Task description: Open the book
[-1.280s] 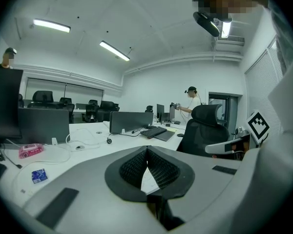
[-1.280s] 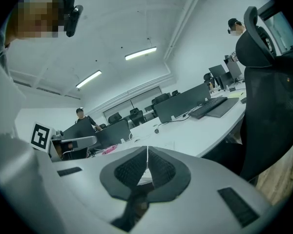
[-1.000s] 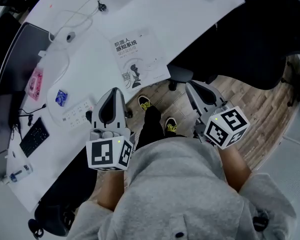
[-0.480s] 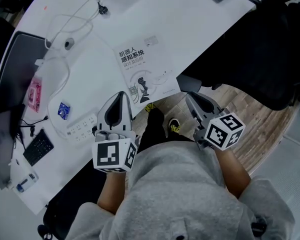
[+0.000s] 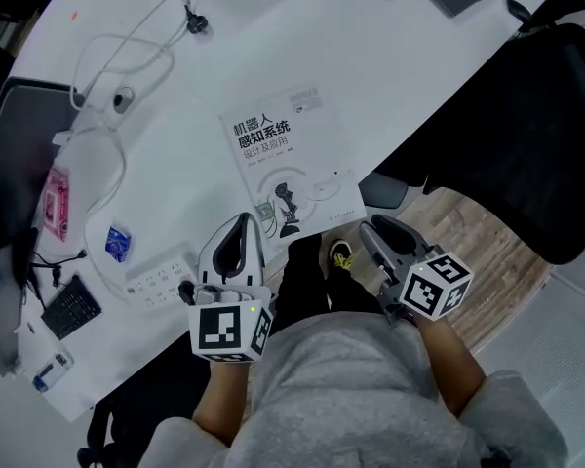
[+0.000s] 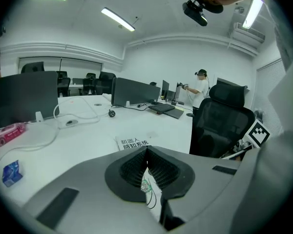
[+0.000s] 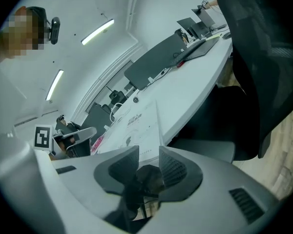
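A: Since the grey right gripper [image 5: 369,230] and grey left gripper [image 5: 242,222] sank toward the white desk [image 5: 390,76], what's new?

B: Right's jaws have just been opening, nothing between them. Left's are pinched together, empty. The closed white paperback book [image 5: 291,169] lies mid-frame, just ahead and untouched, so opening hasn't begun.

Bare white table [image 5: 400,57] lies open above and to the right of the book [image 5: 288,159] at frame centre. Left of the book, a looping cable [image 5: 168,55], a blue packet [image 5: 118,244] and a power strip [image 5: 161,279] crowd the surface. A black chair [image 5: 507,154] blocks the right side.
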The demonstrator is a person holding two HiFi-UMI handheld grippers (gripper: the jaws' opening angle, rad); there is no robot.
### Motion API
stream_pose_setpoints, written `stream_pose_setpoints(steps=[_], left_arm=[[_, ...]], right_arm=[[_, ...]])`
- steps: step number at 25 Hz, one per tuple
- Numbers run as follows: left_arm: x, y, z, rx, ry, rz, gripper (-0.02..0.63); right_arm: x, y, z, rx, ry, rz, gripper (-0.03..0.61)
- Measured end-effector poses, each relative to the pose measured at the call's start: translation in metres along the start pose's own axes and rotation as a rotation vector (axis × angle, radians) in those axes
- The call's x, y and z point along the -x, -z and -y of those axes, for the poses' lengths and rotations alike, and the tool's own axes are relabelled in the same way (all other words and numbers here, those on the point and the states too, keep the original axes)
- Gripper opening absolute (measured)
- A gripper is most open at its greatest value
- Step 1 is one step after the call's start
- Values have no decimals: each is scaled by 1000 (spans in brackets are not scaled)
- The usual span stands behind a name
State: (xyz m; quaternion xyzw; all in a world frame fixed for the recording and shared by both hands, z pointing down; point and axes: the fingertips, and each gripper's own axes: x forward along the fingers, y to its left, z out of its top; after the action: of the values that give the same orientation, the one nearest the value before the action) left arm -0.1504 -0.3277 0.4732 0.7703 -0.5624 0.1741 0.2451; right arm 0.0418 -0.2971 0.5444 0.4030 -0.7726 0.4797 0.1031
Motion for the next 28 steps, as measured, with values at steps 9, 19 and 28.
stream_pose_setpoints(steps=[9, 19, 28], left_arm=[[-22, 42, -22, 44, -19, -79, 11], [-55, 72, -31, 81, 18, -167, 11], [-62, 72, -32, 73, 28, -181, 11]], right_arm=[[-23, 14, 10, -65, -19, -22, 123], [-30, 6, 3, -205, -153, 26, 123], [-35, 2, -5, -217, -172, 51, 123]])
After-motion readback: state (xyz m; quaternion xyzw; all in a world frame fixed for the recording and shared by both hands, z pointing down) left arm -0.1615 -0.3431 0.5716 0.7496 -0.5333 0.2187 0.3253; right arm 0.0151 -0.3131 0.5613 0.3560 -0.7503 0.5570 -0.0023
